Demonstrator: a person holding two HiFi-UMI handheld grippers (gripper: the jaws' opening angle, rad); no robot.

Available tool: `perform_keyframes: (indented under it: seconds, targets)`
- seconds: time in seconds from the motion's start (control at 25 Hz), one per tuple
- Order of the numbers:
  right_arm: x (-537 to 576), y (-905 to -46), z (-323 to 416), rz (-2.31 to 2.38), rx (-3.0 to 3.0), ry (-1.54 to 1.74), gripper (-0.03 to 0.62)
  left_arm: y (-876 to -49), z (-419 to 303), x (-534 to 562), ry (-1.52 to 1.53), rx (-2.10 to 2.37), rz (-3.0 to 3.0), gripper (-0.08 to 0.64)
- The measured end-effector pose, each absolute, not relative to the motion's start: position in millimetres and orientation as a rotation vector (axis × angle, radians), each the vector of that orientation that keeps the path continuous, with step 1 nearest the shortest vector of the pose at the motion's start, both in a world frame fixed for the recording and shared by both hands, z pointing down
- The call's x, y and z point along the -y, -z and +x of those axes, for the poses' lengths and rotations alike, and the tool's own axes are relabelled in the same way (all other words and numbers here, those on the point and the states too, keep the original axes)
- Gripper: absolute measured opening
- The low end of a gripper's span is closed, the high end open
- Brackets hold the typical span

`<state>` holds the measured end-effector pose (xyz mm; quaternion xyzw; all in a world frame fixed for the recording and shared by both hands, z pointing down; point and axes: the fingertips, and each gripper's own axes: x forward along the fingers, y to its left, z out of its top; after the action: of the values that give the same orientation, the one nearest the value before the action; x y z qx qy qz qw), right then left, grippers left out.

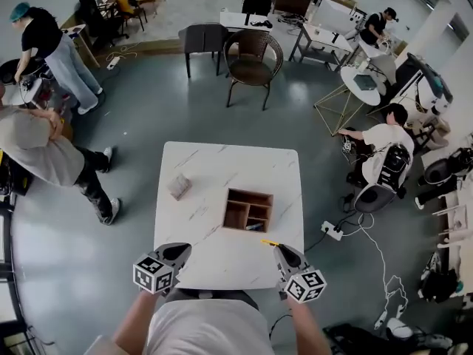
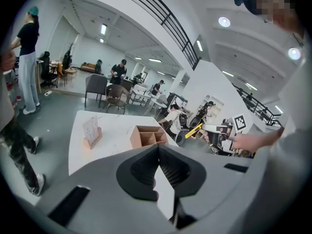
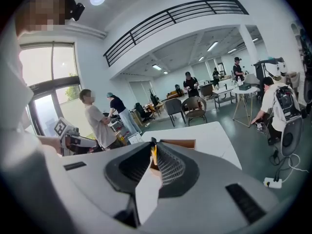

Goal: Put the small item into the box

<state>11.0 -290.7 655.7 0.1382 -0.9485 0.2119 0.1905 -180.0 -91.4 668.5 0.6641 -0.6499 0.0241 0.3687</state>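
Note:
On the white marble table (image 1: pixel 222 165) stands an open wooden box (image 1: pixel 247 209) with several compartments, right of centre. My right gripper (image 1: pixel 275 245) hovers by the table's near edge, just in front of the box, shut on a thin yellow item (image 1: pixel 269 242). In the right gripper view the yellow item (image 3: pixel 154 153) sticks up between the closed jaws (image 3: pixel 153 143), with the box (image 3: pixel 179 143) just beyond. My left gripper (image 1: pixel 182 249) is shut and empty at the near left edge. The left gripper view shows its closed jaws (image 2: pixel 158 148), the box (image 2: pixel 148 135) ahead and the right gripper (image 2: pixel 219 130).
A small wooden block holding white cards (image 1: pixel 178 186) stands on the table's left part. Two chairs (image 1: pixel 251 58) are beyond the table. One person (image 1: pixel 44 154) stands at the left and another (image 1: pixel 384 150) sits at the right. A power strip (image 1: pixel 332 231) lies on the floor.

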Motion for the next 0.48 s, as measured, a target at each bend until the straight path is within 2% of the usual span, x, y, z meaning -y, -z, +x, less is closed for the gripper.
perform_keyframes:
  seconds: [0.48]
  targets:
    - [333.7,-735.7,-38.3,0.206,2.54,-0.61,0.055,-694.0,-161.7,97.9,-0.001,1.743,1.544,0.014]
